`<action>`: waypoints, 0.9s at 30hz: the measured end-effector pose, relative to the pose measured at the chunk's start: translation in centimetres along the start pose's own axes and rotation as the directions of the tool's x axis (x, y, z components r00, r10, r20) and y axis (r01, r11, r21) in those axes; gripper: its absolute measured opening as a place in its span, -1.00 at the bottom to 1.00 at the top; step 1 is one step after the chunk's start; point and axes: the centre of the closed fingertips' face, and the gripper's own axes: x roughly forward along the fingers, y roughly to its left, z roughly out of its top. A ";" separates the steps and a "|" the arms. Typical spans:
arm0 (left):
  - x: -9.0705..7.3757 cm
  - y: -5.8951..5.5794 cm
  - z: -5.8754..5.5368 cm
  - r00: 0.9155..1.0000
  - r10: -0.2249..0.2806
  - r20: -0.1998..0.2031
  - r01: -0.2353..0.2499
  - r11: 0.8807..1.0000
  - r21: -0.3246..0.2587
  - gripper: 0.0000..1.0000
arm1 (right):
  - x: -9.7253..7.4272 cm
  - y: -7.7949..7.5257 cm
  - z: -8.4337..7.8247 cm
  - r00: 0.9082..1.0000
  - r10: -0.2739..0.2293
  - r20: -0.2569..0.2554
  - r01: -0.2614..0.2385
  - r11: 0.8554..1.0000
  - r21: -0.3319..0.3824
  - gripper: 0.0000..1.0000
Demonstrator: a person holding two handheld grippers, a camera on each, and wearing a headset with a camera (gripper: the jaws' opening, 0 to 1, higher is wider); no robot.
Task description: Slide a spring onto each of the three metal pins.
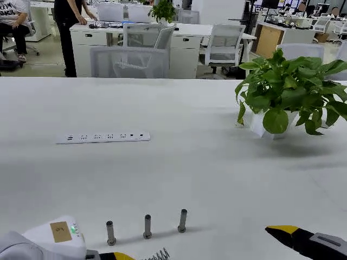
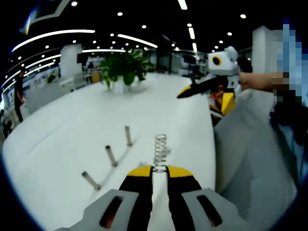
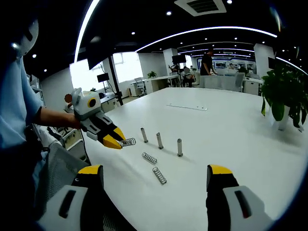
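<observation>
Three metal pins (image 1: 110, 233) (image 1: 147, 226) (image 1: 182, 220) stand upright in a row near the white table's front edge, all bare. My left gripper (image 2: 160, 169) is shut on one end of a spring (image 2: 160, 149), which it holds in the air just short of the pins (image 2: 111, 156). That spring (image 1: 157, 254) pokes in at the bottom of the head view. Two more springs (image 3: 149, 158) (image 3: 159, 175) lie loose on the table in front of the pins (image 3: 159, 140). My right gripper (image 3: 155, 169) is open and empty, off to the right (image 1: 282, 232) of the pins.
A white power strip (image 1: 103, 137) lies mid-table on the left. A potted plant (image 1: 293, 95) stands at the far right. The table edge (image 2: 211, 139) runs close beside the pins. Chairs, desks and people are beyond the table.
</observation>
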 end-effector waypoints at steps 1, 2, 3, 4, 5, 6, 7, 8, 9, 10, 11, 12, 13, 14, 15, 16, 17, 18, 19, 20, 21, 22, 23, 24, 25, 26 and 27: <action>0.1 -0.1 0.2 1.000 -0.006 0.005 0.006 1.000 0.002 -0.80 | 0.1 0.1 0.3 1.000 0.008 0.010 -0.008 1.000 0.004 0.79; 0.2 -0.3 0.4 1.000 -0.015 0.011 0.015 1.000 0.005 -0.80 | 0.2 0.2 0.7 1.000 0.017 0.020 -0.017 1.000 0.011 0.78; 0.3 -0.6 0.9 0.999 -0.032 0.027 0.031 0.999 0.011 -0.80 | 0.4 0.3 1.1 0.999 0.032 0.034 -0.033 0.999 0.025 0.78; 0.5 -1.1 1.4 0.997 -0.056 0.051 0.057 0.998 -0.006 -0.80 | 0.7 0.6 1.4 0.997 0.055 0.048 -0.058 0.997 0.058 0.76; 0.6 -1.2 1.5 0.997 -0.059 0.050 0.059 0.998 0.001 -0.80 | 0.8 0.8 1.7 0.996 0.073 0.058 -0.077 0.995 0.070 0.71; 0.7 -1.3 1.6 0.997 -0.064 0.050 0.064 0.998 0.014 -0.80 | 0.9 1.0 1.9 0.994 0.091 0.066 -0.096 0.992 0.078 0.66; 0.8 -1.5 1.7 0.996 -0.069 0.050 0.068 0.997 0.027 -0.80 | 1.1 1.2 2.1 0.992 0.108 0.070 -0.115 0.989 0.093 0.60; 0.8 -1.5 1.9 0.996 -0.074 0.054 0.072 0.997 0.027 -0.80 | 1.2 1.4 2.1 0.990 0.119 0.072 -0.125 0.987 0.099 0.55; 0.8 -1.6 2.0 0.995 -0.079 0.060 0.078 0.997 0.027 -0.80 | 1.3 1.5 2.3 0.989 0.129 0.075 -0.136 0.985 0.102 0.53; 0.8 -1.8 2.2 0.994 -0.090 0.068 0.088 0.996 0.030 -0.80 | 1.5 1.7 2.4 0.986 0.146 0.078 -0.154 0.982 0.107 0.50; 0.8 -1.9 2.2 0.993 -0.096 0.072 0.094 0.995 0.034 -0.80 | 1.6 2.0 2.4 0.984 0.163 0.076 -0.171 0.979 0.113 0.44; 0.9 -2.1 2.3 0.992 -0.105 0.076 0.102 0.994 0.038 -0.80 | 1.7 2.5 2.5 0.979 0.192 0.071 -0.200 0.973 0.119 0.37; 0.9 -2.3 2.4 0.990 -0.114 0.080 0.111 0.993 0.040 -0.80 | 1.7 2.8 2.5 0.976 0.209 0.067 -0.216 0.969 0.120 0.29; 0.9 -2.5 2.4 0.989 -0.126 0.080 0.123 0.992 0.041 -0.80 | 1.8 3.1 2.5 0.972 0.228 0.061 -0.234 0.965 0.118 0.19; 0.8 -2.6 2.4 0.988 -0.132 0.079 0.129 0.991 0.045 -0.80 | 1.9 3.3 2.5 0.969 0.239 0.058 -0.244 0.963 0.118 0.14; 0.8 -2.8 2.4 0.987 -0.141 0.079 0.137 0.989 0.052 -0.80 | 1.9 3.4 2.5 0.967 0.247 0.056 -0.252 0.961 0.116 0.09; 0.8 -3.0 2.3 0.986 -0.151 0.077 0.147 0.988 0.055 -0.80 | 2.0 3.5 2.6 0.966 0.254 0.057 -0.259 0.959 0.115 0.04; 0.8 -3.1 2.2 0.985 -0.155 0.076 0.151 0.987 0.059 -0.80 | 2.1 3.8 2.6 0.961 0.271 0.051 -0.275 0.954 0.119 -0.01; 0.8 -3.3 2.1 0.984 -0.161 0.073 0.157 0.986 0.065 -0.80 | 2.2 4.1 2.6 0.956 0.288 0.046 -0.292 0.949 0.123 -0.06; 0.8 -3.3 2.1 0.984 -0.164 0.073 0.159 0.985 0.068 -0.80 | 2.3 4.3 2.5 0.953 0.300 0.042 -0.303 0.945 0.121 -0.13; 0.7 -3.4 2.0 0.983 -0.167 0.073 0.161 0.984 0.071 -0.80 | 2.4 4.5 2.5 0.950 0.311 0.036 -0.313 0.942 0.120 -0.18; 0.7 -3.5 2.0 0.983 -0.170 0.074 0.164 0.984 0.076 -0.80 | 2.5 4.9 2.3 0.944 0.329 0.026 -0.330 0.936 0.121 -0.23; 0.7 -3.5 1.9 0.983 -0.169 0.075 0.163 0.983 0.080 -0.80 | 2.6 5.1 2.3 0.940 0.341 0.021 -0.341 0.932 0.120 -0.29; 0.7 -3.5 1.9 0.982 -0.172 0.075 0.166 0.983 0.083 -0.80 | 2.7 5.4 2.2 0.935 0.354 0.015 -0.353 0.928 0.120 -0.34; 0.6 -3.5 1.9 0.982 -0.174 0.075 0.168 0.982 0.084 -0.80 | 2.8 5.5 2.1 0.933 0.359 0.011 -0.358 0.926 0.121 -0.37; 0.6 -3.6 1.9 0.981 -0.177 0.076 0.170 0.982 0.088 -0.80 | 2.9 5.6 2.0 0.931 0.364 0.006 -0.362 0.924 0.123 -0.39; 0.6 -3.6 1.9 0.980 -0.180 0.078 0.173 0.981 0.092 -0.80 | 3.1 5.7 2.0 0.931 0.365 0.004 -0.363 0.923 0.124 -0.39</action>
